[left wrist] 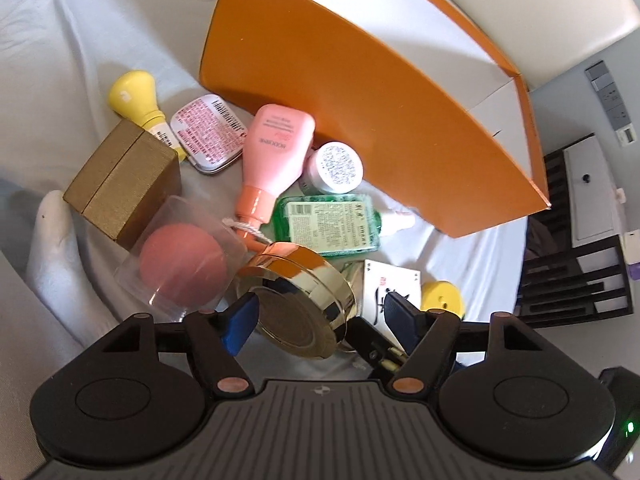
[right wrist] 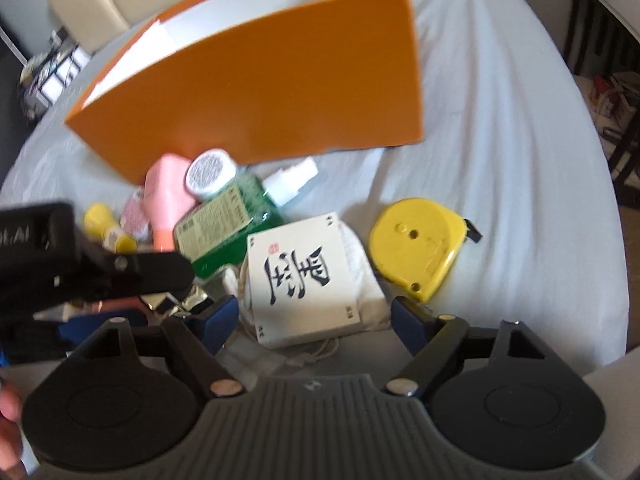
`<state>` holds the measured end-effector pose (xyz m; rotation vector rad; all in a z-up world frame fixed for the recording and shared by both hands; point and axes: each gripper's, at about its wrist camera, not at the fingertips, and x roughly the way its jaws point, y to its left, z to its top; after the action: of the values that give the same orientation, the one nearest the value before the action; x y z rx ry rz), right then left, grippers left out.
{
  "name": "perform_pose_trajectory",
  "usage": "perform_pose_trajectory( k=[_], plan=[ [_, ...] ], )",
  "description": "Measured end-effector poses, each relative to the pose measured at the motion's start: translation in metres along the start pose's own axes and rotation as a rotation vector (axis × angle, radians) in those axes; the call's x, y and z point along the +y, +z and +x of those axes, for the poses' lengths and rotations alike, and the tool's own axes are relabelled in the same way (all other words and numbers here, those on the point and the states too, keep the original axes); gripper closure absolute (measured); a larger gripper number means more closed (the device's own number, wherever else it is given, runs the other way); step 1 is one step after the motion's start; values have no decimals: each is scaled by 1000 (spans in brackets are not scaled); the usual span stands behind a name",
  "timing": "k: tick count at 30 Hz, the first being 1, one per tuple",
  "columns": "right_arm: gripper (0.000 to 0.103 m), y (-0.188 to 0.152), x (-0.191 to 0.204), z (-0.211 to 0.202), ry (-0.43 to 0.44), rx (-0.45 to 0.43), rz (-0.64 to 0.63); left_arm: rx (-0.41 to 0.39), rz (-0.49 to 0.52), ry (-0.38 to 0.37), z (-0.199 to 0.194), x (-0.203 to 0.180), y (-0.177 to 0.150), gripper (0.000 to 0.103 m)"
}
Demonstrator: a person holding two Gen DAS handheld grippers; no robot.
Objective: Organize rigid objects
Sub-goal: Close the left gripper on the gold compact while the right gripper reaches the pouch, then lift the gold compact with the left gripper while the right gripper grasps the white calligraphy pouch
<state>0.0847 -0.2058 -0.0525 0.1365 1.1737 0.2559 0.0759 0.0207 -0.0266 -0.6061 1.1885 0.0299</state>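
Blurring the right view, green bottle (right wrist: 224, 220) half-hidden.

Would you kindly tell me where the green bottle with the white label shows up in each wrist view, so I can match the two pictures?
Left wrist view: the green bottle lies centre, just beyond the gold compact, below the white jar.
Right wrist view: the green bottle lies left of centre, up-left of the white card box.
Shared landmark: the orange box stands behind it in both.

My white bedsheet (right wrist: 500, 160) carries the orange box (right wrist: 280, 92) at twelve o'clock, bottles (left wrist: 332, 220) at centre, and a yellow tape measure (right wrist: 416, 244) at three.
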Motion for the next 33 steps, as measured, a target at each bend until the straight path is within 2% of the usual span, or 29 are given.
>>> perform_pose_trajectory(
  k=[4, 6, 9, 10, 12, 14, 17, 21, 25, 28, 30, 33],
  plan=[
    [21, -6, 10, 1, 10, 3, -75, 16, -31, 7, 3, 7, -2, 20],
    [28, -7, 3, -3, -2, -35, -11, 14, -41, 8, 1, 11, -2, 20],
    [29, -5, -13, 0, 17, -12, 113, -5, -38, 24, -1, 13, -2, 23],
    [29, -3, -13, 2, 22, -5, 117, -4, -38, 26, -1, 13, -1, 24],
    [27, -4, -4, 3, 18, -9, 62, 3, -31, 23, -1, 13, -2, 26],
    [21, -6, 9, 3, 5, -2, -32, 14, -17, 21, -1, 12, -3, 31],
    [19, -10, 20, 3, -6, -5, -97, 36, 21, 27, 1, 10, -7, 47],
    [20, -7, 7, 6, 34, 33, -14, 35, 36, 17, 0, 13, -9, 59],
    [23, -11, -18, -7, 125, 48, 138, 13, 89, 40, -7, 16, -10, 70],
    [26, -12, -19, -8, 101, 36, 176, 3, 124, 52, -8, 19, -10, 71],
    [26, -9, -18, -1, 82, 59, 192, 0, 133, 49, -7, 18, -9, 71],
    [27, -1, -24, 9, 101, 101, 258, -10, 156, 49, -7, 15, -8, 71]
  ],
)
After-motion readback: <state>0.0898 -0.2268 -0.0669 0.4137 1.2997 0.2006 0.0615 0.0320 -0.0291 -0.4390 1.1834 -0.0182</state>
